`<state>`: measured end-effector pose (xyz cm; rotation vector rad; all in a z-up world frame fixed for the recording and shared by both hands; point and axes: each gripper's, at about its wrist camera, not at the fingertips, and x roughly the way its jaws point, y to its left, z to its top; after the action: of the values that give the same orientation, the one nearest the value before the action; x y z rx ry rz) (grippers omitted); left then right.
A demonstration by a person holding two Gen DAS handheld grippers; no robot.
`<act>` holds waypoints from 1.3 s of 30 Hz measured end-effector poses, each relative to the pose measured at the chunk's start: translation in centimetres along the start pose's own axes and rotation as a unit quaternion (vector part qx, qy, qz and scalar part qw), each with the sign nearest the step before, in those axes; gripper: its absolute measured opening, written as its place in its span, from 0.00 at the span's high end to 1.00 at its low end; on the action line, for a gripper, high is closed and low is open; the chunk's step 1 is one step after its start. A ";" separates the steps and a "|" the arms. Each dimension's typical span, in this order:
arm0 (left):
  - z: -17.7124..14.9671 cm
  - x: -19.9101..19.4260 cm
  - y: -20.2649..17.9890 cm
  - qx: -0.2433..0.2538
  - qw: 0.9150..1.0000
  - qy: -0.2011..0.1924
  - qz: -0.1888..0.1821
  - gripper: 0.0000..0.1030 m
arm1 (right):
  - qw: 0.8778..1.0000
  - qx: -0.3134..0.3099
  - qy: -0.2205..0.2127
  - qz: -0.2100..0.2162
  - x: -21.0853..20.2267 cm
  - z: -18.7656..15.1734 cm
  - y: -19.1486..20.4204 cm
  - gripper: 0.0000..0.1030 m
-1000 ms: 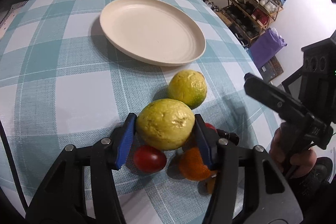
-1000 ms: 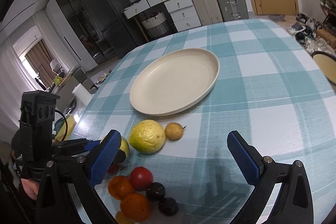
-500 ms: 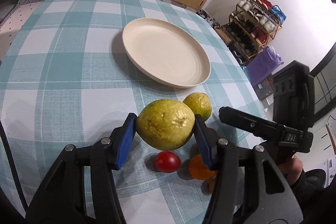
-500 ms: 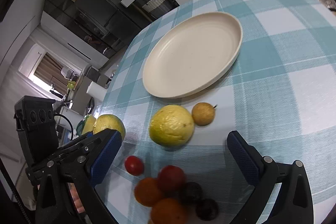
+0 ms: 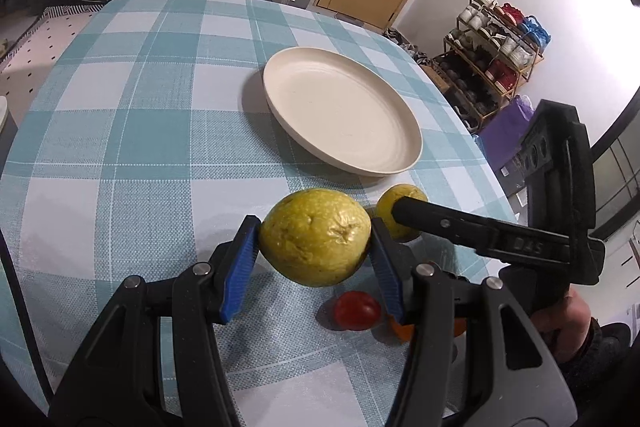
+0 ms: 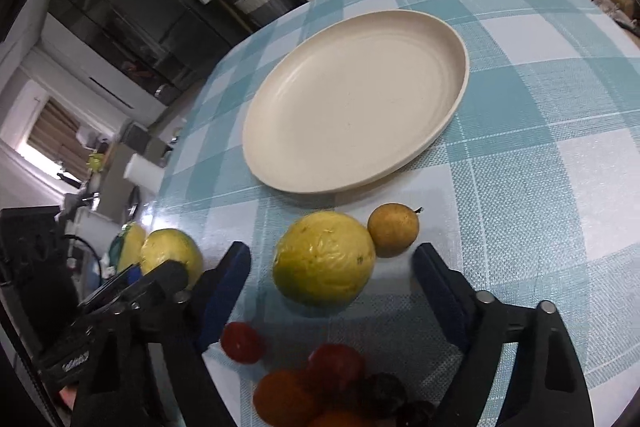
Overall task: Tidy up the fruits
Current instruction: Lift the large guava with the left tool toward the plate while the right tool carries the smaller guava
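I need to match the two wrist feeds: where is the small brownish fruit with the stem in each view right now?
Left wrist: not visible; the right gripper's finger and the loose yellow fruit cover that spot.
Right wrist: the small brownish fruit sits centre frame, beside the loose yellow fruit, just ahead of the open right gripper.
Shared landmark: the cream plate.
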<state>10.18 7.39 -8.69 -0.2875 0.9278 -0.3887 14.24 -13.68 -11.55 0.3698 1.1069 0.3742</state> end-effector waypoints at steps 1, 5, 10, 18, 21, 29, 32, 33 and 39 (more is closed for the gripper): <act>-0.1 0.0 0.1 0.000 1.000 0.000 0.001 0.50 | 1.000 -0.001 -0.001 -0.010 0.1 0.0 0.1 0.24; -0.4 0.3 0.2 -0.003 1.000 0.002 -0.002 0.50 | 1.000 0.004 -0.001 -0.016 0.3 -0.3 0.5 0.47; -0.8 0.4 0.2 -0.005 1.000 0.004 -0.006 0.50 | 1.000 0.017 -0.005 -0.001 0.1 -0.6 0.1 0.51; -0.8 0.5 0.0 -0.006 1.000 0.003 0.001 0.50 | 0.999 0.016 -0.003 0.047 -0.8 -1.7 -0.6 0.51; -0.7 0.5 -0.3 -0.006 1.000 0.002 0.005 0.50 | 0.998 0.012 -0.009 0.069 -1.5 -2.0 -0.6 0.51; -0.1 0.8 -1.0 -0.006 1.000 0.003 0.009 0.50 | 0.995 -0.010 -0.041 0.094 -3.9 -1.5 -0.8 0.51; 0.8 1.1 -1.5 -0.002 1.000 0.000 0.010 0.50 | 0.994 -0.023 -0.054 0.097 -4.8 -0.9 -1.0 0.51; 1.1 1.2 -1.7 -0.001 1.000 0.000 0.011 0.50 | 0.993 -0.026 -0.057 0.098 -4.9 -0.6 -1.2 0.51; 4.1 2.3 -2.7 0.013 1.000 -0.001 0.011 0.50 | 0.990 -0.047 -0.076 0.110 -6.3 1.6 -2.0 0.51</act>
<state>14.27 4.23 -6.93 -0.2543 0.9221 -0.3788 13.37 -18.55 -6.85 0.4308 0.8975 0.5826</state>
